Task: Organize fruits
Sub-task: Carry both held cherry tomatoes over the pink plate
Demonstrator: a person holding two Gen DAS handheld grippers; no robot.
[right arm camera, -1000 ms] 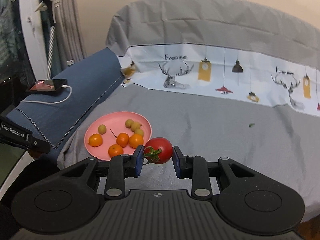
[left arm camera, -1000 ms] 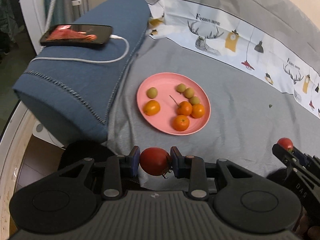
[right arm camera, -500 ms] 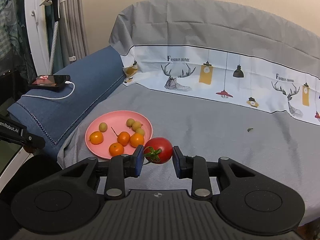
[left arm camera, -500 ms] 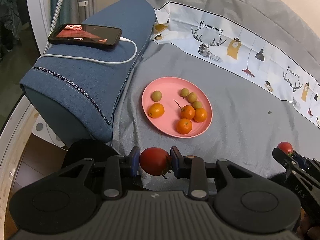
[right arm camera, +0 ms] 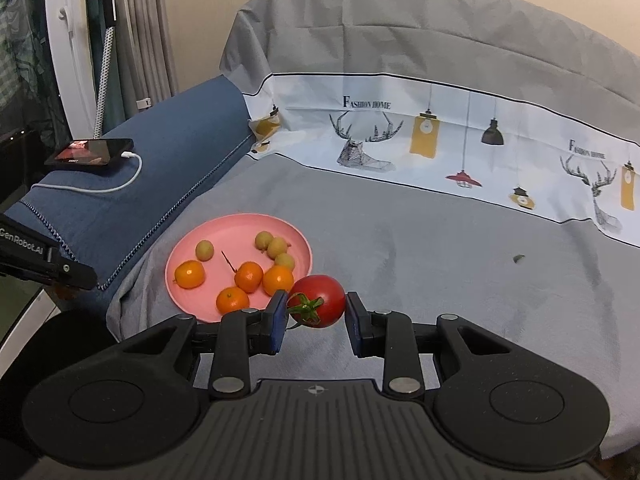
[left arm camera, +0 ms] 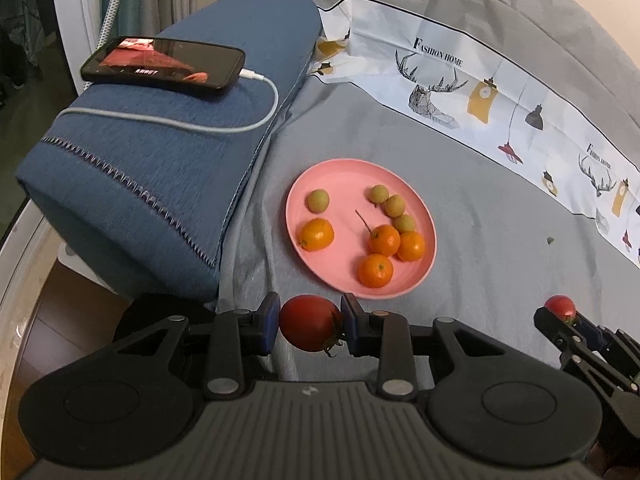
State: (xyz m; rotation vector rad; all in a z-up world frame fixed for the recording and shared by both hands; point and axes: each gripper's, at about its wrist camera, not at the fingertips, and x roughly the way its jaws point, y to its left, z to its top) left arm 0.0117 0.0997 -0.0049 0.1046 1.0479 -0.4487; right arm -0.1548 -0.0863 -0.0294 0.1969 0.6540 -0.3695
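Note:
A pink plate (left arm camera: 340, 176) (right arm camera: 236, 226) lies on the grey cloth and holds several small oranges (left arm camera: 317, 233) (right arm camera: 189, 274) and several small green fruits (left arm camera: 318, 201) (right arm camera: 204, 249). My left gripper (left arm camera: 309, 323) is shut on a red tomato (left arm camera: 309, 322), held just in front of the plate's near rim. My right gripper (right arm camera: 317, 307) is shut on a second red tomato (right arm camera: 320, 300) with a green stem, held to the right of the plate. In the left wrist view the right gripper (left arm camera: 568, 320) shows at the right edge with its tomato (left arm camera: 560, 305).
A blue cushion (left arm camera: 168, 160) (right arm camera: 160, 168) lies left of the plate, with a phone (left arm camera: 164, 62) (right arm camera: 90, 151) and white cable (left arm camera: 224, 126) on it. A printed white cloth band (right arm camera: 440, 148) runs along the back. A small green scrap (right arm camera: 519, 258) lies on the cloth at right.
Both grippers have moved forward and a little up, so the plate and cushion sit closer and lower in view. Both tomatoes stay gripped.

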